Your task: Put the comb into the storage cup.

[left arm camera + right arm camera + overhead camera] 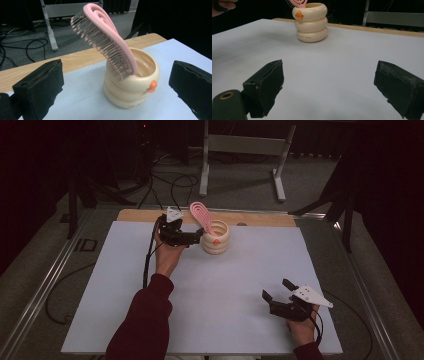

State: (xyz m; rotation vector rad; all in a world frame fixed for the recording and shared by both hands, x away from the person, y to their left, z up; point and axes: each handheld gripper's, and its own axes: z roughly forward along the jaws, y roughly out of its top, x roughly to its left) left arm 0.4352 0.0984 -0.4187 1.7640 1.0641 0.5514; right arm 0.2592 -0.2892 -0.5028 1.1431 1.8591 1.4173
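Observation:
A cream ribbed cup [216, 239] with a small orange knob stands at the back middle of the white table. A pink hairbrush [200, 214] leans in it, handle down, bristled head sticking up and to the left. My left gripper [197, 237] is open just left of the cup, its jaws apart from it. In the left gripper view the cup [131, 86] and brush [105, 37] sit between and beyond the open left gripper [116, 86]. My right gripper [277, 291] rests open at the front right, holding nothing. Far ahead of the right gripper [329, 86] stands the cup [310, 23].
A white sheet [210, 295] covers the table, with a wooden strip [145, 215] bare along the back edge. Behind the table on the floor stand a grey metal frame [240, 147] and loose black cables [170, 182]. Dark stands flank both sides.

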